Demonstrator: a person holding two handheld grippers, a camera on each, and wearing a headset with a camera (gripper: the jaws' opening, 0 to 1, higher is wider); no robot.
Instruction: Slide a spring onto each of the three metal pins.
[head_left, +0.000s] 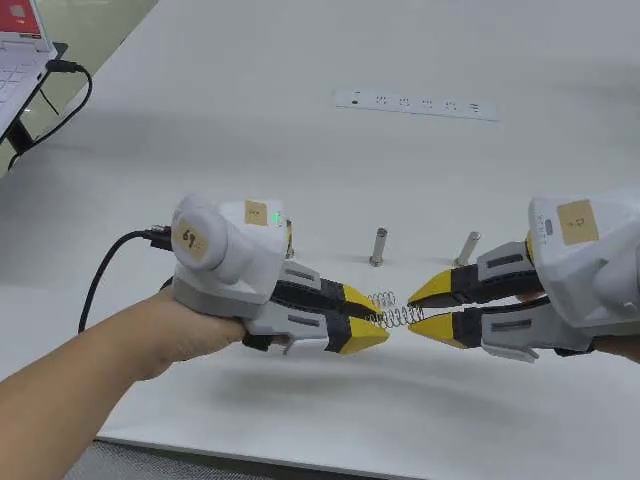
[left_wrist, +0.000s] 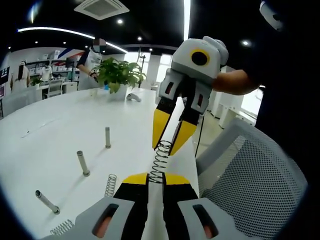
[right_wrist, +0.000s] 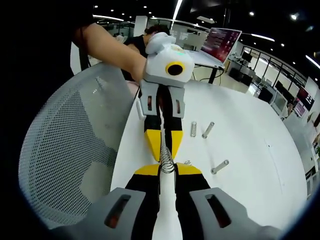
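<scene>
We see the spring (head_left: 399, 312) lifted off the tabletop (head_left: 420, 170), spanning the air between the two grippers above the near edge. The left gripper (head_left: 380, 325) is clenched on one end: in the right gripper view its yellow tips meet on the coils. The right gripper (head_left: 413, 314) faces it tip to tip, its jaws flanking the spring's other end with a narrow gap between them. We cannot tell whether they pinch the spring or merely touch it. In the left gripper view the spring runs from our own jaws up to the other gripper's tips. Three pins (left_wrist: 107, 137) stand in a row on the tabletop, each bare. They are farther from the near edge than the grippers and well apart from the held spring. A loose spring (left_wrist: 111, 184) sits on the tabletop near the pins.
</scene>
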